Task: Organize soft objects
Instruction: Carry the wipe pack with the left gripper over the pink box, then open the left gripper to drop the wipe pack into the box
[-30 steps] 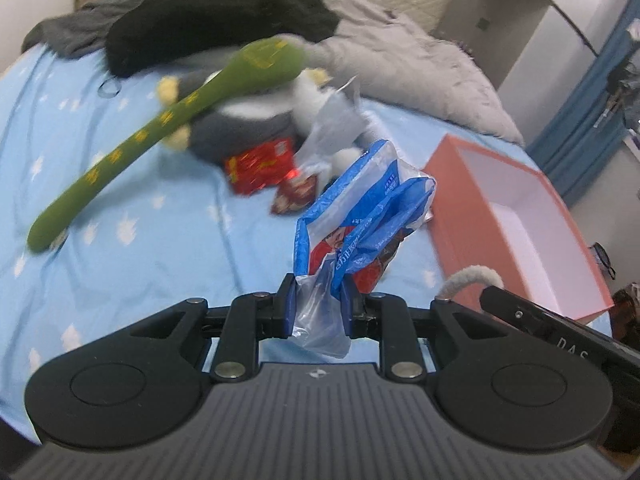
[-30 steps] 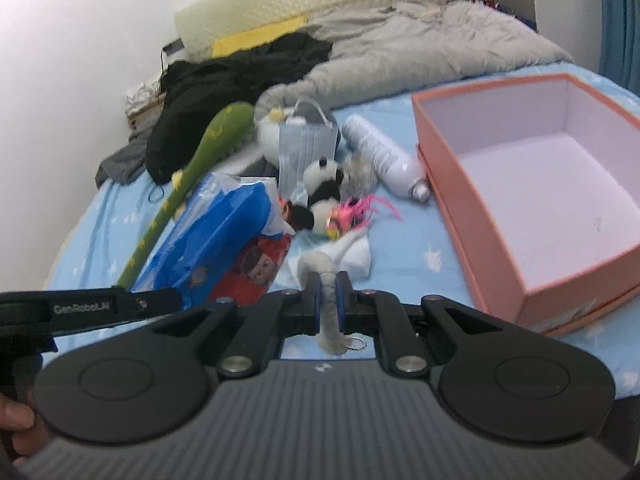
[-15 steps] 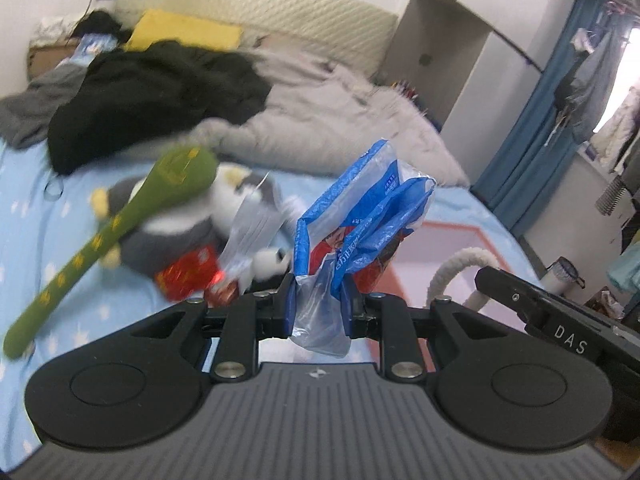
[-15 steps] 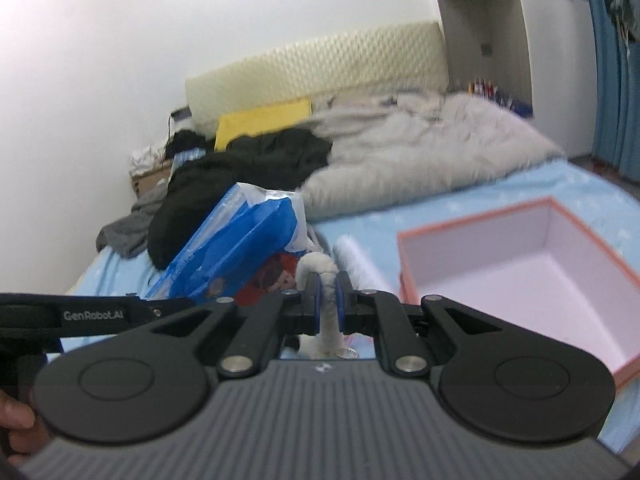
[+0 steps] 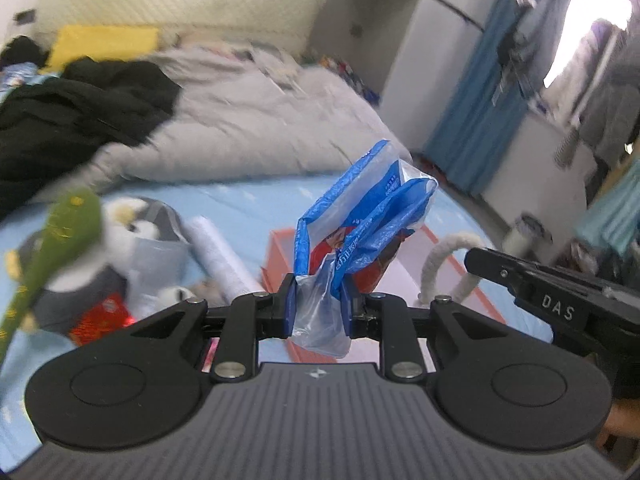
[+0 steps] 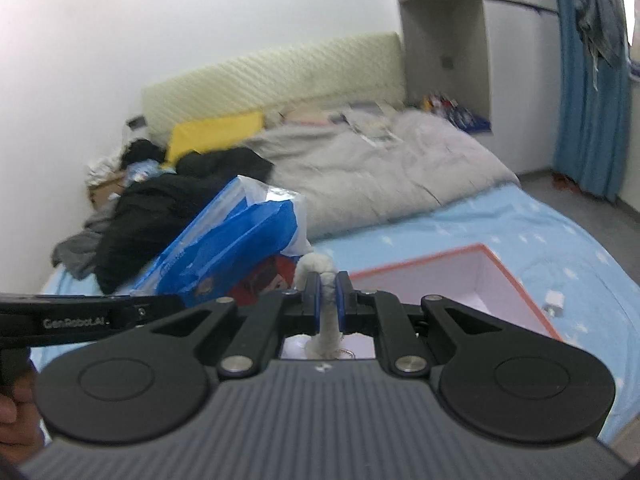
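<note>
My left tool pinches only the bag corner; right tool clenches a white cord. Thin plastic may slip short of the box.

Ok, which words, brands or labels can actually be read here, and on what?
"DAS": on the right gripper, seen from the left wrist.
"GenRobot.AI": on the left gripper, seen from the right wrist.
Blue plastic bag: white print, too blurred to read.
Red packet: unreadable.

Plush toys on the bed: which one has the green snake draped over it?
The grey-and-white penguin plush, left of the orange box. The green snake lies across it; the small panda sits clear.
</note>
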Available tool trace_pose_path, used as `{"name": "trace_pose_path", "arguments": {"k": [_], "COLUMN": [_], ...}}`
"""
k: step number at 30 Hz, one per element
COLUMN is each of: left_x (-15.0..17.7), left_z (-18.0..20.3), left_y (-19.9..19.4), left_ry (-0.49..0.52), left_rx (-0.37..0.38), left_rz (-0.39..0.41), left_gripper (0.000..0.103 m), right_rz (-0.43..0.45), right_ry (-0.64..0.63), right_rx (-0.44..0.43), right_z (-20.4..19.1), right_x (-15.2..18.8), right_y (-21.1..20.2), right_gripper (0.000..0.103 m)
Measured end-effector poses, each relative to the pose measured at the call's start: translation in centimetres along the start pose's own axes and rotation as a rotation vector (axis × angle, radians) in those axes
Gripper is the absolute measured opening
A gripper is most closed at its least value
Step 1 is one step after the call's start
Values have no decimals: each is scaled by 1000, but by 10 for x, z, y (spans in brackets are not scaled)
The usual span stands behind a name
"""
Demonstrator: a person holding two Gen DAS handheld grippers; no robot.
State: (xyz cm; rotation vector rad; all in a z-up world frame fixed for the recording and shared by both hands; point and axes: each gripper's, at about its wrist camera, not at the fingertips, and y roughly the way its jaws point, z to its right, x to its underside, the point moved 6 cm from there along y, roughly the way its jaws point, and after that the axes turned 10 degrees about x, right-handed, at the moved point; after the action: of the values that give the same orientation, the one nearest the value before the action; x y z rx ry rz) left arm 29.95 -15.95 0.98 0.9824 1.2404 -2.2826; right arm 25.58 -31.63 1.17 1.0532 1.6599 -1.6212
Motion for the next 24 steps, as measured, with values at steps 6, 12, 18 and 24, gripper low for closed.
{"name": "trace_pose_path", "arguments": {"k": [6, 12, 18, 24], "left_x": [10, 17, 32, 42], "left_z": [23, 30, 11, 5], "left_y": [73, 135, 175, 188], "left_ry": [19, 30, -80, -86], "left_rx": [18, -4, 1, -15], "left_rz": [-156, -305, -421, -455], "left_gripper": [26, 26, 26, 28], "right_rz": [-147, -278, -381, -421], "right_ry": [24, 8, 13, 19], "right_rx": [64, 159, 206, 205], "right_z": [42, 81, 105, 112], "right_x": [21, 51, 81, 98], "right_y": [44, 90, 119, 126], "right_gripper": [12, 12, 12, 13]}}
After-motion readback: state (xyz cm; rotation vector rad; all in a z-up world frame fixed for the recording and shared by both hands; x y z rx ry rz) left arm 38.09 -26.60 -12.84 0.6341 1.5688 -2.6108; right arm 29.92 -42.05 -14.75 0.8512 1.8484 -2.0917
